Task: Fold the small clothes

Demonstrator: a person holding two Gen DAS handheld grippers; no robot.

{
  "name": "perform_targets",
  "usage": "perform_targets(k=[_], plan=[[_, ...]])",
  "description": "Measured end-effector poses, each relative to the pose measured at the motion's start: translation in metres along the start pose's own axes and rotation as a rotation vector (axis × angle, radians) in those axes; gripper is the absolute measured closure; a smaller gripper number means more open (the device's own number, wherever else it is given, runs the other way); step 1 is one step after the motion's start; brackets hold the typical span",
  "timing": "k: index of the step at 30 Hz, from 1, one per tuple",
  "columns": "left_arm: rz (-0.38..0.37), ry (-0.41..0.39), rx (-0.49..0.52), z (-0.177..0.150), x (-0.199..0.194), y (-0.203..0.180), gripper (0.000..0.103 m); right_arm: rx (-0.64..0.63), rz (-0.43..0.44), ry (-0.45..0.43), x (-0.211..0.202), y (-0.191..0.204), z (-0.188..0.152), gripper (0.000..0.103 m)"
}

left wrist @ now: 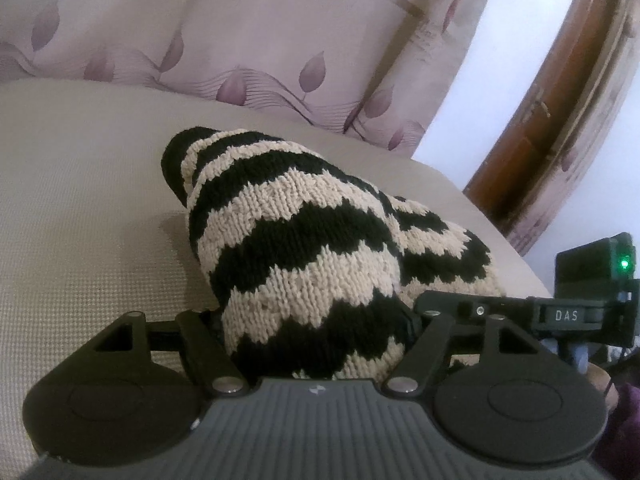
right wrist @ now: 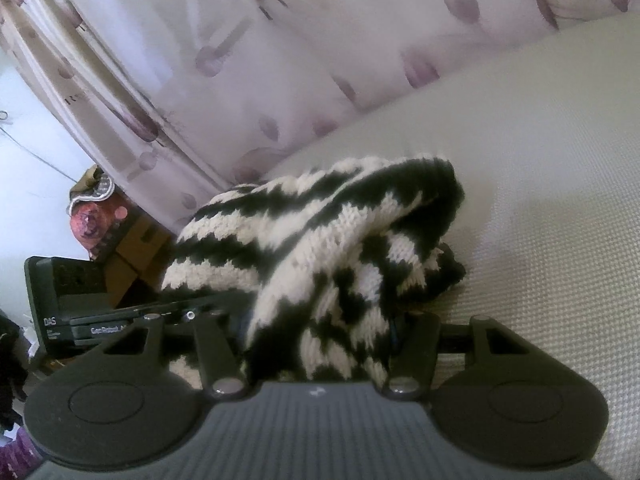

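Observation:
A black and cream zigzag knitted garment (left wrist: 304,240) lies heaped on a beige mattress (left wrist: 80,208). In the left wrist view its near end fills the gap of my left gripper (left wrist: 316,328) and covers the fingertips, so whether the pads press on it is hidden. In the right wrist view the knit (right wrist: 320,240) is bunched and folded over, and its near end is pinched between the jaws of my right gripper (right wrist: 320,328). The two grippers sit side by side on the same edge of the garment. Each shows at the other's view edge: the right one's body (left wrist: 576,312), the left one's body (right wrist: 80,304).
A pale curtain with purple leaves (left wrist: 240,40) hangs along the far side of the mattress (right wrist: 540,200). A brown wooden door (left wrist: 560,112) stands at the right. A cardboard box (right wrist: 136,248) and a reddish bundle (right wrist: 92,220) sit past the mattress's left edge.

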State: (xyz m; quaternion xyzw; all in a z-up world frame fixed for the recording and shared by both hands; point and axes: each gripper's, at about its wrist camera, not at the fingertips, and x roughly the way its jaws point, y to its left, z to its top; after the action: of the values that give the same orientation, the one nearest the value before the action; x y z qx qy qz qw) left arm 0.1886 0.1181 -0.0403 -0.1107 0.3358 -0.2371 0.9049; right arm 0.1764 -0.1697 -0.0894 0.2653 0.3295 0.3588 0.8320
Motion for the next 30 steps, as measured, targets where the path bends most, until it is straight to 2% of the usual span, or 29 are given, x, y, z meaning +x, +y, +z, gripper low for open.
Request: perform_targets(k=[6,11,14,18,21,25,30], plan=[[0.058,-0.014,0.008,-0.006,0.002,-0.002,0.023,-0.027,-0.054,0.001,0.002,0.001,-0.004,0.045],[0.114,-0.04,0.002,-0.013,0.001,-0.005,0.011,-0.061,-0.1,-0.009,0.002,0.006,-0.008,0.044],[0.171,-0.072,0.034,-0.017,-0.003,-0.011,0.003,-0.07,-0.126,-0.023,0.002,0.008,-0.012,0.04],[0.233,-0.116,0.079,-0.021,-0.008,-0.022,0.0,-0.094,-0.159,-0.053,0.0,0.012,-0.019,0.038],[0.263,-0.15,0.083,-0.025,-0.015,-0.027,0.0,-0.108,-0.175,-0.096,-0.008,0.019,-0.024,0.038],[0.342,-0.225,0.112,-0.034,-0.031,-0.042,0.0,-0.146,-0.226,-0.192,-0.028,0.036,-0.036,0.037],[0.455,-0.272,0.153,-0.044,-0.046,-0.066,0.0,-0.195,-0.239,-0.32,-0.061,0.063,-0.056,0.019]])
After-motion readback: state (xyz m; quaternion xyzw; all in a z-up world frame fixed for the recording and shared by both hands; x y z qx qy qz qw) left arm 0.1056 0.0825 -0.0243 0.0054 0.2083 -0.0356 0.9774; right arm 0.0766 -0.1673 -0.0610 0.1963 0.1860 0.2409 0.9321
